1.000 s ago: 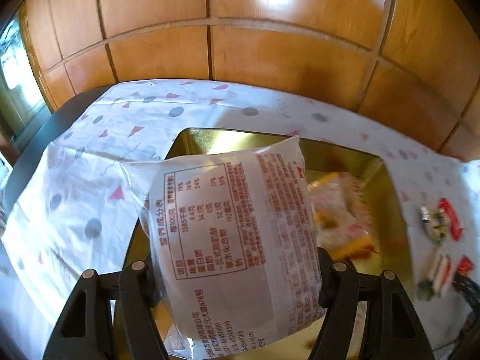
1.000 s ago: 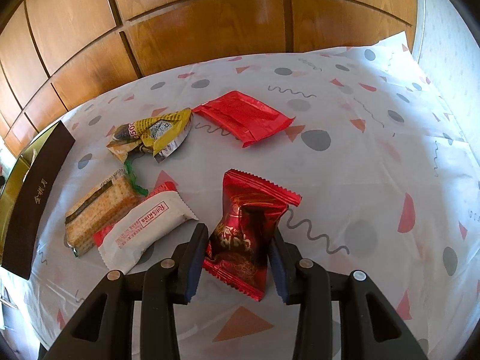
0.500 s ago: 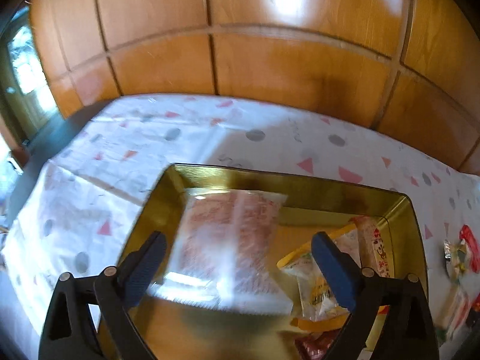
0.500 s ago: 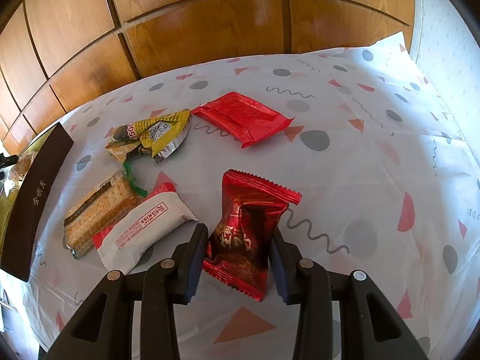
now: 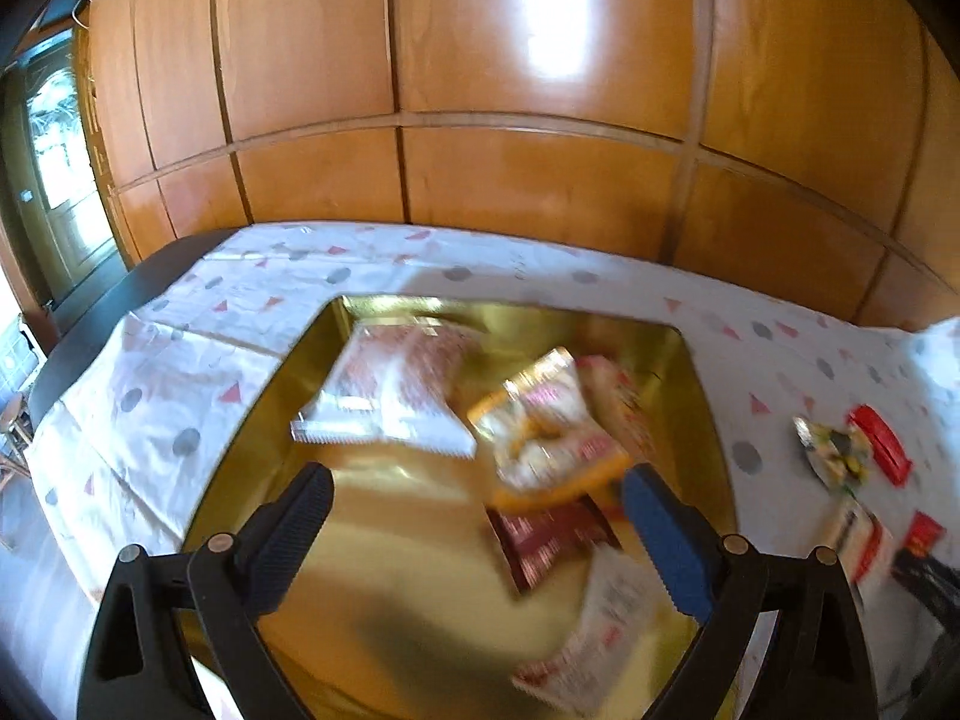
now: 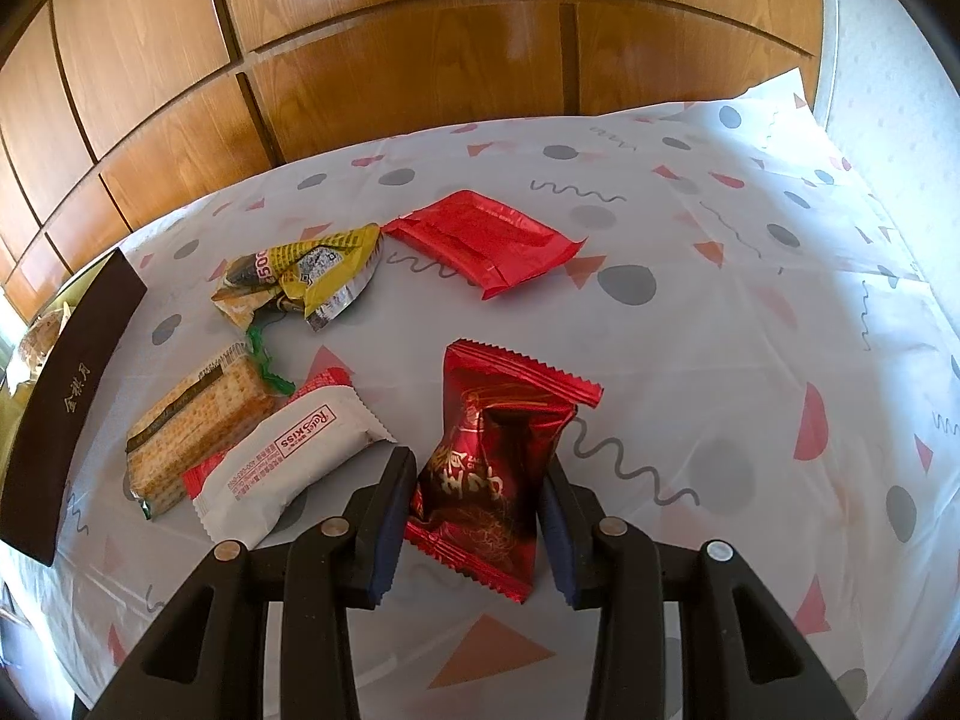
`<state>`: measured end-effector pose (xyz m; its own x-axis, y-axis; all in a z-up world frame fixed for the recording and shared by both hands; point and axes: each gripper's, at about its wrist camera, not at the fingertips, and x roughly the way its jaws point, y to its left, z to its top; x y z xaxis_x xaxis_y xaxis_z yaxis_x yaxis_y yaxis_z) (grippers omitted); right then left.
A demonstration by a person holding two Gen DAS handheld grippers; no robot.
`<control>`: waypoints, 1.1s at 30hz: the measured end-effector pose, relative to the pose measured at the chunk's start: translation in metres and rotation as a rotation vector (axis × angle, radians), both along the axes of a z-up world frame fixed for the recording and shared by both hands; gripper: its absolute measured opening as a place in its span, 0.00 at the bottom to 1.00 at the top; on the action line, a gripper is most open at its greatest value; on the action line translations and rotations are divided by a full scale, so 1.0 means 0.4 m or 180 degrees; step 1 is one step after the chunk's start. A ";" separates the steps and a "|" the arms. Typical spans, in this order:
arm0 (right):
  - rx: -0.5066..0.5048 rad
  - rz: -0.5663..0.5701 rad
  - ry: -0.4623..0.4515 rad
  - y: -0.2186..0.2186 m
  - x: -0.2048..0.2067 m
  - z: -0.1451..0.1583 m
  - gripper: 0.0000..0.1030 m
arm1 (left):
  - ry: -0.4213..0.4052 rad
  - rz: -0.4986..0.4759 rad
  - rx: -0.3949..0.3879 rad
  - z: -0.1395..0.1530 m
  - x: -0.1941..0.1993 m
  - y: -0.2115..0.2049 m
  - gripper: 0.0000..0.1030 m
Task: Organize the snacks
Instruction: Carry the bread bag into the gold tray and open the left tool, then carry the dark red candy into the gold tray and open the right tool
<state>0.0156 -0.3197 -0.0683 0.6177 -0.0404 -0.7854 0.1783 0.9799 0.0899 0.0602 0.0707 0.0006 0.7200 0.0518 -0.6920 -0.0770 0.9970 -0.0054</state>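
I'm seeing glossy wood paneling (image 5: pixel 540 192) filling the back wall in both views, split by grooves into big rectangles. A bright light glare (image 5: pixel 552 18) is reflecting off the upper panels. A door (image 5: pixel 57 180) with glass is letting in daylight at far left. I'm looking at a dark table (image 5: pixel 90 330) under a white tablecloth (image 6: pixel 720 312) printed with grey dots, pink triangles and squiggles. A pale wall (image 6: pixel 888 60) is showing at right.

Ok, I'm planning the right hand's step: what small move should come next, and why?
Probably lift the dark red packet and carry it toward the gold tin. The right gripper has its pads against the packet's sides, while the left gripper hangs open and empty over the tin.
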 end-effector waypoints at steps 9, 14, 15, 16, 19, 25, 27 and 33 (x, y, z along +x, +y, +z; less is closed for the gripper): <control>-0.0031 0.0016 -0.0016 -0.001 -0.004 0.001 0.40 | 0.0080 -0.0156 -0.0018 -0.022 -0.068 -0.038 0.98; -0.0061 0.0023 -0.0010 0.004 -0.004 0.001 0.39 | 0.0101 -0.0097 -0.0067 -0.031 -0.080 -0.027 0.98; -0.0066 0.0022 -0.0008 0.005 -0.004 0.001 0.39 | 0.0096 -0.0086 -0.0078 -0.031 -0.083 -0.024 0.98; -0.0073 0.0023 -0.0006 0.005 -0.003 0.002 0.39 | 0.0103 -0.0087 -0.0083 -0.032 -0.085 -0.022 0.98; -0.0083 0.0012 0.0000 0.007 -0.003 0.002 0.39 | 0.0100 -0.0066 -0.0093 -0.035 -0.092 -0.015 0.98; -0.0091 0.0006 0.0015 0.008 -0.003 0.003 0.39 | 0.0145 -0.0009 -0.0141 -0.051 -0.096 0.010 0.98; -0.0098 0.0002 0.0031 0.010 -0.002 0.005 0.39 | 0.0162 0.0010 -0.0185 -0.054 -0.096 0.022 0.98; -0.0096 -0.0035 0.0092 0.018 -0.003 0.011 0.38 | 0.0199 0.0122 -0.0312 -0.068 -0.103 0.067 0.93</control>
